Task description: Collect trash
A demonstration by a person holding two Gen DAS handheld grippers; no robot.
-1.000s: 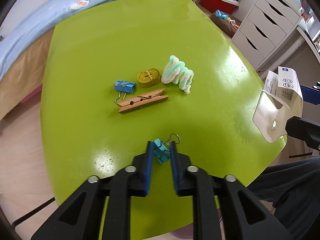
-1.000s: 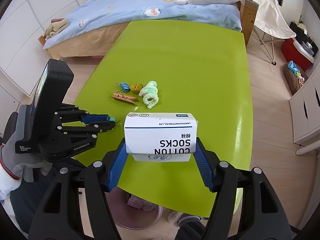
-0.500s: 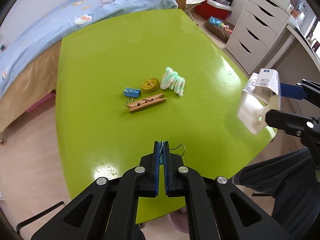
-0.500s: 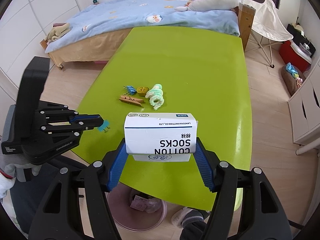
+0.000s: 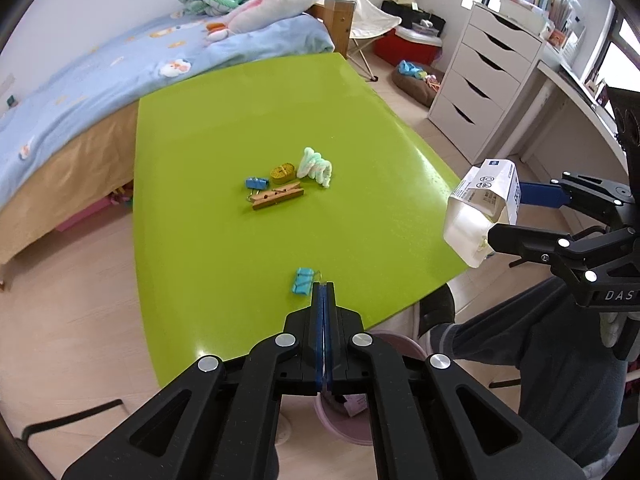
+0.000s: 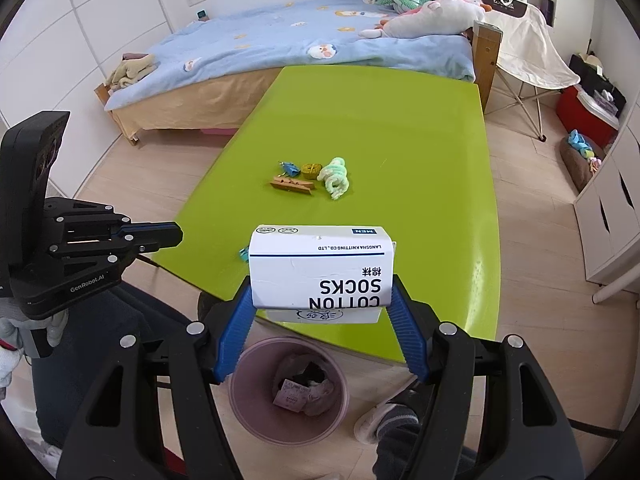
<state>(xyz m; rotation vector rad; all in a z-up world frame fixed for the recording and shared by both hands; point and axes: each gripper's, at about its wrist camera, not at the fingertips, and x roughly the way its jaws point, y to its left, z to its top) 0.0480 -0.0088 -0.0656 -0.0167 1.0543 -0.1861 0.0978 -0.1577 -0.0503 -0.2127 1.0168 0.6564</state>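
My right gripper (image 6: 322, 302) is shut on a white "COTTON SOCKS" box (image 6: 320, 270) and holds it over the table's near edge, above a pink trash bin (image 6: 288, 388) on the floor. The box also shows in the left wrist view (image 5: 482, 216). My left gripper (image 5: 324, 286) is shut and empty, raised near the table's edge. A teal binder clip (image 5: 303, 281) lies on the green table (image 5: 224, 128) just in front of it.
Mid-table lie a blue binder clip (image 5: 256, 183), a wooden clothespin (image 5: 278, 197), a yellow ribbon roll (image 5: 282, 173) and a green-white pipe cleaner coil (image 5: 316, 167). The bin holds crumpled trash. A bed stands behind the table, white drawers (image 5: 484, 80) to the right.
My left gripper closed, let the teal clip lie on the table, and pulled back and up. My right gripper rose with the box, bringing the bin into view.
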